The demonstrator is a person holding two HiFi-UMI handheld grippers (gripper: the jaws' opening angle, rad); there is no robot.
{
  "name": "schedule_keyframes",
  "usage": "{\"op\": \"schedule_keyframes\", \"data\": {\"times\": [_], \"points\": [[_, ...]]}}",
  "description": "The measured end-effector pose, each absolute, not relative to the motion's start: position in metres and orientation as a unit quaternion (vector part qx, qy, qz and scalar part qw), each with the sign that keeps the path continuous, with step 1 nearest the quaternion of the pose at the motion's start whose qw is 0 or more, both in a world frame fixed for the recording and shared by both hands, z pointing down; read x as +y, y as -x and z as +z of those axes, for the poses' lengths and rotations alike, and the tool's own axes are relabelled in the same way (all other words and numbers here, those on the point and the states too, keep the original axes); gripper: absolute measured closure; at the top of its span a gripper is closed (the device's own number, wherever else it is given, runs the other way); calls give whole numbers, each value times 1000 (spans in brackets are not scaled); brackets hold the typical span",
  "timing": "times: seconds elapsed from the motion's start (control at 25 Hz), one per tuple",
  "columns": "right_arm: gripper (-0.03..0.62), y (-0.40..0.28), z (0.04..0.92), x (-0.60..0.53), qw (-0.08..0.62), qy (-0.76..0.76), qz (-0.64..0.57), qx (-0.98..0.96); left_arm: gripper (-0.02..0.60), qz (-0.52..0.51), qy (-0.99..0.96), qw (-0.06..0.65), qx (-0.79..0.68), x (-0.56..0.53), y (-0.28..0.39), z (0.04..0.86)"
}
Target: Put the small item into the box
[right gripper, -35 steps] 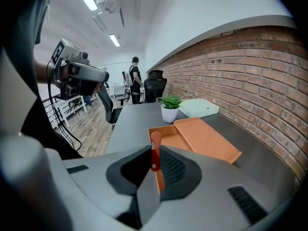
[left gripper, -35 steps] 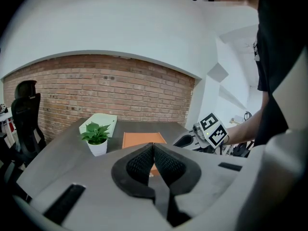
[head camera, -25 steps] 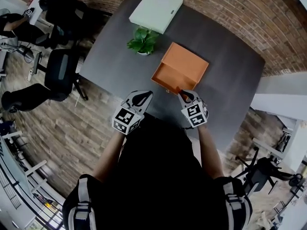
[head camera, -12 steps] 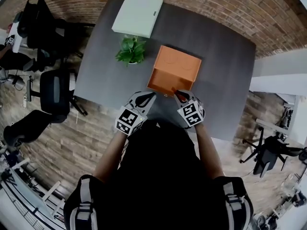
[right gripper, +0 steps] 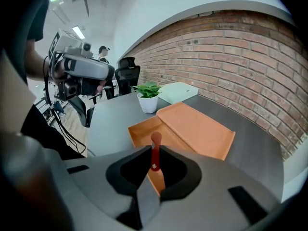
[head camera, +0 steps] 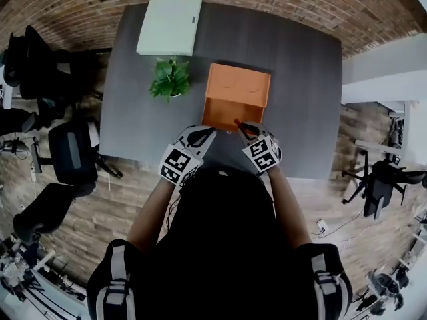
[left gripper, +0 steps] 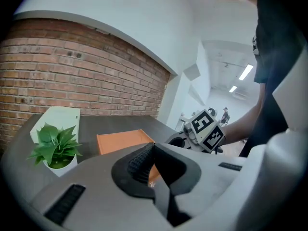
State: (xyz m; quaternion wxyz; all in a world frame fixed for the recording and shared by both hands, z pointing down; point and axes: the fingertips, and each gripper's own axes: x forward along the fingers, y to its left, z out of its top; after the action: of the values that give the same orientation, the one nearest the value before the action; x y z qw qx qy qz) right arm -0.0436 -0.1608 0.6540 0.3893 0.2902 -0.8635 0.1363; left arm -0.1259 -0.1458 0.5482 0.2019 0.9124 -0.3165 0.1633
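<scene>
An orange box point(head camera: 237, 89) lies open on the dark grey table point(head camera: 300, 99), its tray point(right gripper: 142, 130) toward me and its lid point(right gripper: 198, 127) folded away. My right gripper point(head camera: 243, 128) hovers at the tray's near edge, shut on a small red strap-like item point(right gripper: 155, 151) that sticks up between the jaws. The left gripper point(head camera: 202, 136) is just left of it over the table's front edge, jaws closed together with nothing between them point(left gripper: 153, 150). In the left gripper view the orange box point(left gripper: 122, 141) shows beyond the jaws.
A potted green plant point(head camera: 171, 79) stands left of the box, and a white flat case point(head camera: 169, 24) lies at the table's far left corner. Black office chairs point(head camera: 67, 152) stand on the wooden floor to the left. A brick wall point(right gripper: 250, 66) runs behind the table.
Both grippers have edged a little toward the box's near edge, the right still holding the red item. The head view has swung, so the table looks squarer.
</scene>
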Motion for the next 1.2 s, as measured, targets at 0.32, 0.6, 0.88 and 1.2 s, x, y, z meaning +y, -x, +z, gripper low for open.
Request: {"op": "schedule_keyframes", "data": {"times": [0.32, 0.6, 0.88, 1.2], "points": [[528, 34, 661, -163, 401, -323, 139, -846, 558, 157, -930, 185, -278, -155, 120, 550], [528, 36, 670, -164, 400, -330, 147, -842, 558, 160, -931, 181, -274, -158, 130, 552], [528, 43, 679, -168, 410, -315, 141, -844, 558, 156, -926, 185, -290, -157, 138, 550], [528, 50, 693, -176, 412, -302, 143, -848, 558, 156, -916, 195, -314, -156, 152, 557]]}}
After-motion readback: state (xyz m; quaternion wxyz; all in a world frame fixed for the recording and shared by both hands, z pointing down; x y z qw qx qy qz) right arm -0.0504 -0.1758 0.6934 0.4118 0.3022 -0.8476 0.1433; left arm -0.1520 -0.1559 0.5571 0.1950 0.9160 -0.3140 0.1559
